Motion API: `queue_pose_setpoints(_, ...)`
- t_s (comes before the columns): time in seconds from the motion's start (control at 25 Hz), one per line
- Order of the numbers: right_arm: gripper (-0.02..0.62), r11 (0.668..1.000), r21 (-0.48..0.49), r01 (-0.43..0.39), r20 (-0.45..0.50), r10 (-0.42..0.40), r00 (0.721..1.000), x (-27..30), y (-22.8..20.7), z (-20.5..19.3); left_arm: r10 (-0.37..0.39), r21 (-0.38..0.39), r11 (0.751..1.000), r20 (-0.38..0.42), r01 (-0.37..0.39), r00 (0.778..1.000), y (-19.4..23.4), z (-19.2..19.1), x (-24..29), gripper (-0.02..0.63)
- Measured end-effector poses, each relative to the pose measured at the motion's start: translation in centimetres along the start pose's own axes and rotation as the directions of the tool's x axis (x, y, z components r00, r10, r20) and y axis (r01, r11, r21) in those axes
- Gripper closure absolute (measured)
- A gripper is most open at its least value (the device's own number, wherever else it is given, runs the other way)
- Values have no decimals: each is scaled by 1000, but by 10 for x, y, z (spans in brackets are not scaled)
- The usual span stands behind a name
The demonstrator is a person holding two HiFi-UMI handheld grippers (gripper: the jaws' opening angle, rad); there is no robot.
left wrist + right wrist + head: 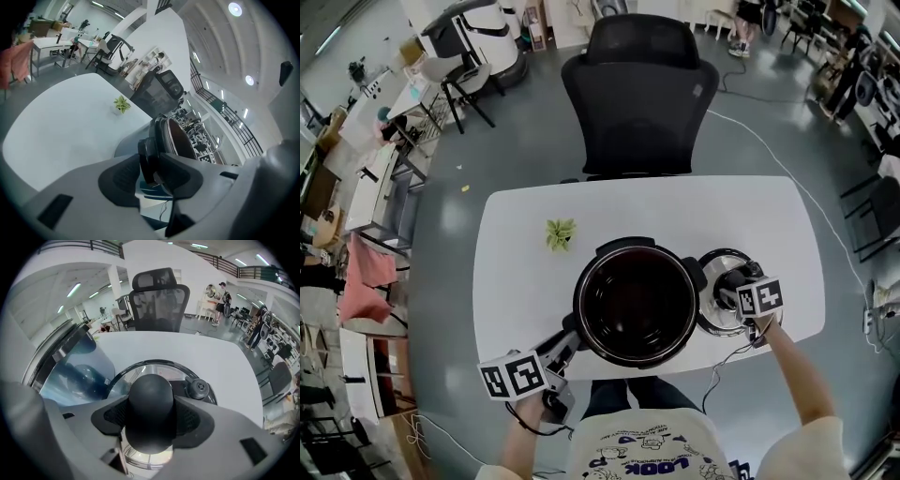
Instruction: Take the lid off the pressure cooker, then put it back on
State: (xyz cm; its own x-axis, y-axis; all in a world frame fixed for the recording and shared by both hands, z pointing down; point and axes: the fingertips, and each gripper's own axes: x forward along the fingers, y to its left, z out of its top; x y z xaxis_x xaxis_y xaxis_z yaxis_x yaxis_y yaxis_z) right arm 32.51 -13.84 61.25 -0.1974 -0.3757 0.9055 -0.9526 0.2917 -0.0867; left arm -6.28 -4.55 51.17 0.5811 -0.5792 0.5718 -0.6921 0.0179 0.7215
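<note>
Now we clamp our left tongs (pixel 152 174) on the pot's (pixel 635 305) side handle (pixel 146 159) to steady it, while our right tongs (pixel 151 417) grip the knob (pixel 151 397) of the lid (pixel 716 315), holding it just right of the open pot, mid-frame on the bench (pixel 534 309), ready for refitting.

The pressure cooker (pixel 635 305) stands on the table (pixel 525 281) near its front edge, the lid (pixel 712 314) just right of it, a small plant (pixel 561 233) behind-left, a chair (pixel 639 94) behind the table

White table (pixel 516 281): pressure cooker (pixel 636 302), small plant (pixel 561 233)
</note>
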Motion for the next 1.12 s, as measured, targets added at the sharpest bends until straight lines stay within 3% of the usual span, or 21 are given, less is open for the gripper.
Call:
queue_pose_setpoints(0.52,301,999,38,3,-7,-2,1000,18,7,-4,37,-13,999,14,-37,999,-1,-1,-4,466)
queue_pose_setpoints(1.12,301,998,-26,53,-14,-53,998,25,12,-9,62,-11,998,25,-62,998,1,-3,-9,466)
